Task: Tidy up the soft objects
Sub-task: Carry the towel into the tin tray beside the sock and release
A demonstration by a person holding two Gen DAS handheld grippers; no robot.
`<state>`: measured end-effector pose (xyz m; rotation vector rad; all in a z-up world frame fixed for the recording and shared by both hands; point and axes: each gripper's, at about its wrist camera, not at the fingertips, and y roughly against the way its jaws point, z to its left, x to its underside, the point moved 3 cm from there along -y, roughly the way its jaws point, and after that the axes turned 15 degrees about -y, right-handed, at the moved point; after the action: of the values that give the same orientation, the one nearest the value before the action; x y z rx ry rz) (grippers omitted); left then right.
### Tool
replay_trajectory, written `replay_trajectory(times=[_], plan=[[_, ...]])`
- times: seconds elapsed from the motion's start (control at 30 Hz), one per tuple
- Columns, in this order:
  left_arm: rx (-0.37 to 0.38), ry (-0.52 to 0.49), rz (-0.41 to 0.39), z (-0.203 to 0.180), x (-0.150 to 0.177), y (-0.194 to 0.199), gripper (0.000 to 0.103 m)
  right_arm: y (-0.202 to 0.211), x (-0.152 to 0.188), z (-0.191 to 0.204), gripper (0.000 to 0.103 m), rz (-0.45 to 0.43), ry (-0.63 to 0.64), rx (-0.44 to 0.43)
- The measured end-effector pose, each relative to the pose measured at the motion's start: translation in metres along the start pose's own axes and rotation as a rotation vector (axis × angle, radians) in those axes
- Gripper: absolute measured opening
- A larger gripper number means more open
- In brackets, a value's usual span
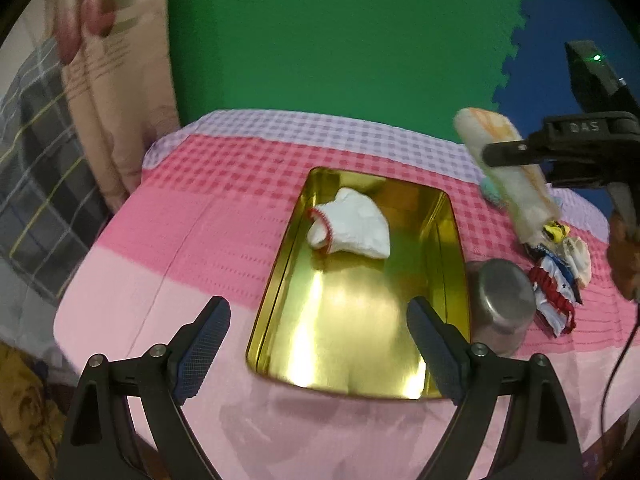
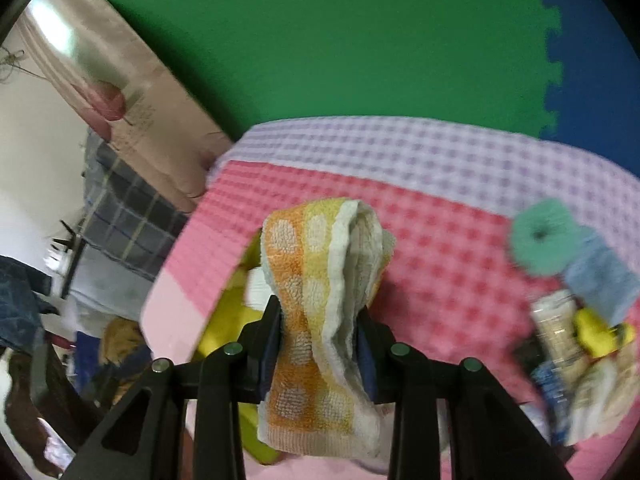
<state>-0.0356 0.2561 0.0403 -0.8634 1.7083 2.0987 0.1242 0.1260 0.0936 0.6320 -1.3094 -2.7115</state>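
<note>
A gold metal tray [image 1: 452, 240] lies on the pink checked cloth and holds a white sock with red trim [image 1: 352, 226]. My left gripper [image 1: 318, 318] is open and empty over the tray's near end. My right gripper [image 2: 318, 320] is shut on a folded orange, yellow and white towel [image 2: 320, 280], held above the cloth; it shows to the right of the tray in the left wrist view [image 1: 504, 164]. The tray's gold edge [image 2: 228, 312] shows behind the towel, to its left.
A steel cup [image 1: 500, 304] lies on its side right of the tray. A pile of small items [image 1: 556, 276] sits at the right. A teal scrunchie [image 2: 544, 240], a blue cloth [image 2: 604, 280] and a yellow item [image 2: 600, 332] lie there too. A green mat wall stands behind.
</note>
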Motion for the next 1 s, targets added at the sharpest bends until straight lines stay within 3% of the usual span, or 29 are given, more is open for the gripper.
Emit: replay_trajectory(times=[0.17, 0.3, 0.47, 0.83, 1.0], plan=[[0.001, 0.122, 0.015, 0.010, 0.023, 0.024, 0.088, -0.038, 0.013, 0.017, 0.034, 0.038, -0.059, -0.025], [-0.074, 0.166, -0.029, 0.008, 0.040, 0.047, 0.092, -0.071, 0.021, 0.016, 0.034, 0.054, -0.133, -0.026], [-0.137, 0.116, -0.019, 0.003, 0.044, 0.039, 0.095, -0.108, 0.027, 0.019, 0.034, 0.070, -0.146, 0.031], [-0.144, 0.125, 0.027, 0.011, 0.056, 0.022, 0.095, -0.144, 0.028, 0.012, 0.034, 0.050, -0.120, 0.154], [-0.143, 0.119, 0.038, 0.011, 0.057, 0.019, 0.095, -0.149, 0.026, 0.005, 0.040, 0.040, -0.106, 0.175]])
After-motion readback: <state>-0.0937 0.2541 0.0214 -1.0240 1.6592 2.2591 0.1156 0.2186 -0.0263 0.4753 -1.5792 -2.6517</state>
